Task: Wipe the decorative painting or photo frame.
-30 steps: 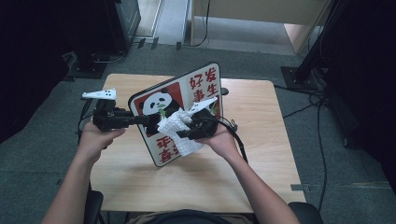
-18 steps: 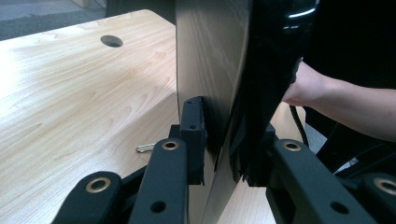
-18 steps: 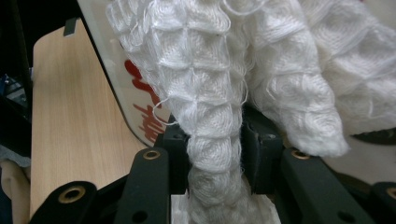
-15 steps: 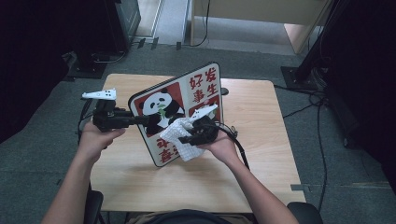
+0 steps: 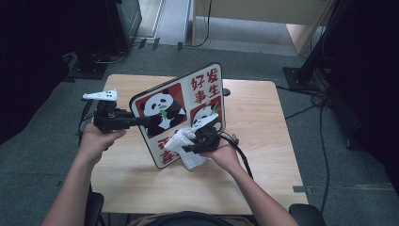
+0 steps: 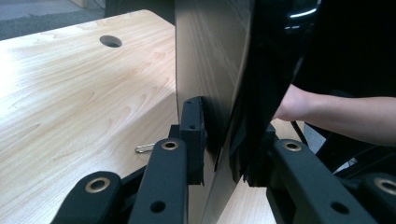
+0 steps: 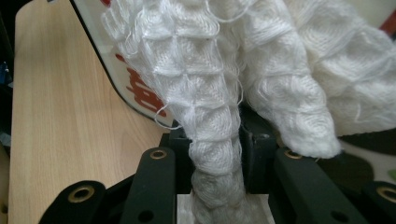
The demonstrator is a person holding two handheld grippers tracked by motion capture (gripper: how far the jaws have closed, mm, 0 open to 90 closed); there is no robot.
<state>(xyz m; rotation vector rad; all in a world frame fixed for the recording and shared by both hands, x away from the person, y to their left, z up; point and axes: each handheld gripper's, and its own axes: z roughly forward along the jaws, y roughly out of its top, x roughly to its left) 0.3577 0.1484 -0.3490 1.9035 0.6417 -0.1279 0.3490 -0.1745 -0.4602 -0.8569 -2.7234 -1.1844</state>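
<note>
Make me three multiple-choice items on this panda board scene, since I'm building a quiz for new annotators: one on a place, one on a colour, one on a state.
1. Where does the left gripper hold the panda board?
A. at its left edge
B. at its top corner
C. under its bottom edge

2. What colour is the cloth in the right gripper?
A. blue
B. white
C. yellow

3. How does the board stand?
A. flat on the table
B. tilted up on edge, picture side facing the person
C. folded in half

Answers:
1 A, the high view shows the jaws reaching in from the left, and the left gripper view shows them clamped on either face of the edge.
2 B, the knitted cloth between the jaws is white.
3 B, the high view shows it raised above the tabletop.
</note>
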